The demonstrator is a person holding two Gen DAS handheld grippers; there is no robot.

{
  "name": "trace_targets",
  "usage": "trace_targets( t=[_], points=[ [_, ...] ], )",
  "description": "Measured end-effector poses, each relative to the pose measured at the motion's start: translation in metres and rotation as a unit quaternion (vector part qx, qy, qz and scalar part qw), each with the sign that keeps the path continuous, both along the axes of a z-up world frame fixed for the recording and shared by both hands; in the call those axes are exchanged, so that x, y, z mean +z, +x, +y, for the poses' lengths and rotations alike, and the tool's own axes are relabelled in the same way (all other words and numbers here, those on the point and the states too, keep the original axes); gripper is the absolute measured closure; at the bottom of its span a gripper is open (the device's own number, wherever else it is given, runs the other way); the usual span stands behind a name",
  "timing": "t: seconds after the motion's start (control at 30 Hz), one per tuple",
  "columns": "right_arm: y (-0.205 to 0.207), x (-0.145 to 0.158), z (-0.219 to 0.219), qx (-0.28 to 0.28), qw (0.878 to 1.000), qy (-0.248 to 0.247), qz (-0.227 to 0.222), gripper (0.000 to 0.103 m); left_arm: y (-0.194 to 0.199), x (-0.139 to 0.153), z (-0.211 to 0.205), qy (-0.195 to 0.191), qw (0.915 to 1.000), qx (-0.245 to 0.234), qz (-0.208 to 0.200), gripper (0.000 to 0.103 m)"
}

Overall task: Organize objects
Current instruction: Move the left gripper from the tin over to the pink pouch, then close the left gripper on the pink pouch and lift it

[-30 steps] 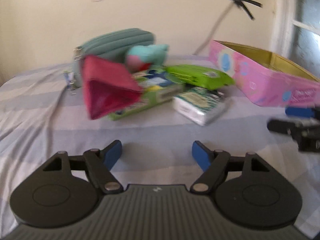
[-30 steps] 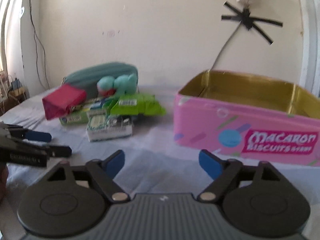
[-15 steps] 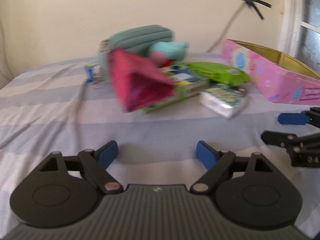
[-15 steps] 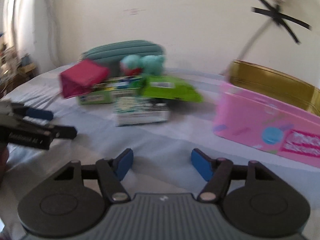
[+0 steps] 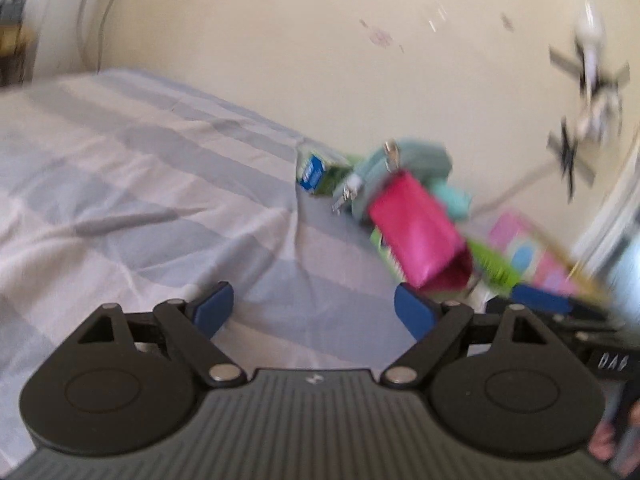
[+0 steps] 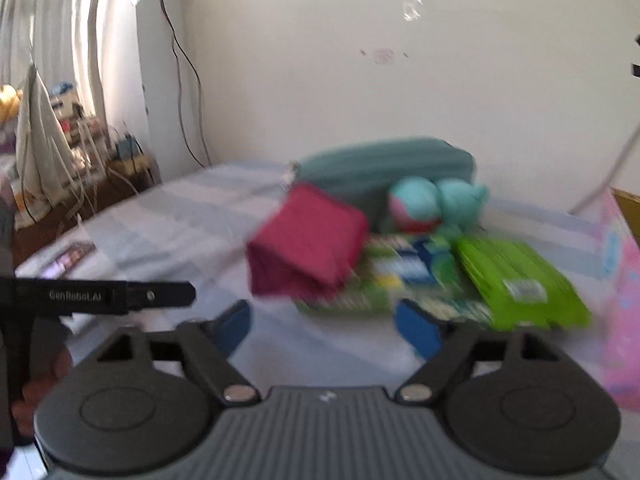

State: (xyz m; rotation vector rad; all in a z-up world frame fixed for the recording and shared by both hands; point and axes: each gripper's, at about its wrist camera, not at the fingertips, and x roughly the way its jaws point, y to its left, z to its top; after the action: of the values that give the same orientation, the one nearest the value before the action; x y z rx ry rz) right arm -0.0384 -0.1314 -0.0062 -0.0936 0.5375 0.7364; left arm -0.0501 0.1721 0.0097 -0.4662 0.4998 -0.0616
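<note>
A pile of objects lies on the striped bedsheet: a magenta pouch, a teal zip case, a turquoise plush toy, a green wipes pack and green printed packs. The magenta pouch and teal case also show at the right of the left wrist view. A pink biscuit tin stands right of the pile. My left gripper is open and empty over bare sheet, left of the pile. My right gripper is open and empty, just short of the pile.
A small green and blue carton lies behind the pile near the cream wall. A cluttered side table with cables stands off the bed's left edge. The other gripper's finger reaches in from the left.
Both views have swung left and are blurred with motion. The right gripper has come closer to the pile. The pile has slid to the right edge of the left wrist view.
</note>
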Motion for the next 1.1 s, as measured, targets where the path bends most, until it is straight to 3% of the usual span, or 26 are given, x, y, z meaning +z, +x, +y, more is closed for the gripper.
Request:
trace_targets(
  t=[0.1,0.17,0.27,0.37,0.4,0.63,0.77,0.87,1.0,1.1],
  points=[
    [0.008,0.001,0.023,-0.005,1.000,-0.006,-0.009,0.000,-0.004,-0.005,0.016,-0.064,0.9978,0.013,-0.015,0.014],
    [0.018,-0.005,0.038,-0.008,1.000,-0.018,-0.012,0.000,-0.005,-0.005,0.018,-0.080,0.9965,0.014,-0.019,0.014],
    [0.033,-0.016,0.051,-0.021,0.999,-0.037,-0.010,0.001,-0.006,-0.002,0.011,-0.068,0.9974,0.013,-0.019,0.014],
    [0.041,-0.024,0.057,-0.033,0.998,-0.055,-0.015,0.023,-0.006,0.001,0.006,-0.050,0.9984,0.012,-0.023,0.013],
    [0.039,-0.024,0.057,-0.032,0.998,-0.059,-0.019,0.025,-0.005,0.001,0.006,-0.045,0.9986,0.011,-0.025,0.013],
    [-0.003,-0.022,0.020,0.030,0.994,-0.098,-0.048,0.028,-0.003,-0.001,0.007,-0.033,0.9990,0.010,-0.027,0.013],
    [-0.048,-0.027,-0.014,0.108,0.983,-0.138,-0.049,0.027,-0.004,-0.001,0.006,-0.029,0.9994,0.002,-0.018,0.013],
    [-0.072,-0.031,-0.042,0.132,0.978,-0.153,-0.052,0.025,0.002,-0.002,-0.001,-0.014,0.9996,-0.024,-0.010,0.013],
    [-0.081,-0.028,-0.078,0.058,0.986,-0.149,-0.050,0.017,0.002,0.002,-0.019,0.034,0.9975,-0.061,-0.010,0.013],
    [-0.084,-0.026,-0.104,0.002,0.994,-0.112,-0.016,0.017,-0.010,0.008,-0.032,0.043,0.9941,-0.095,-0.029,0.013]
  ],
)
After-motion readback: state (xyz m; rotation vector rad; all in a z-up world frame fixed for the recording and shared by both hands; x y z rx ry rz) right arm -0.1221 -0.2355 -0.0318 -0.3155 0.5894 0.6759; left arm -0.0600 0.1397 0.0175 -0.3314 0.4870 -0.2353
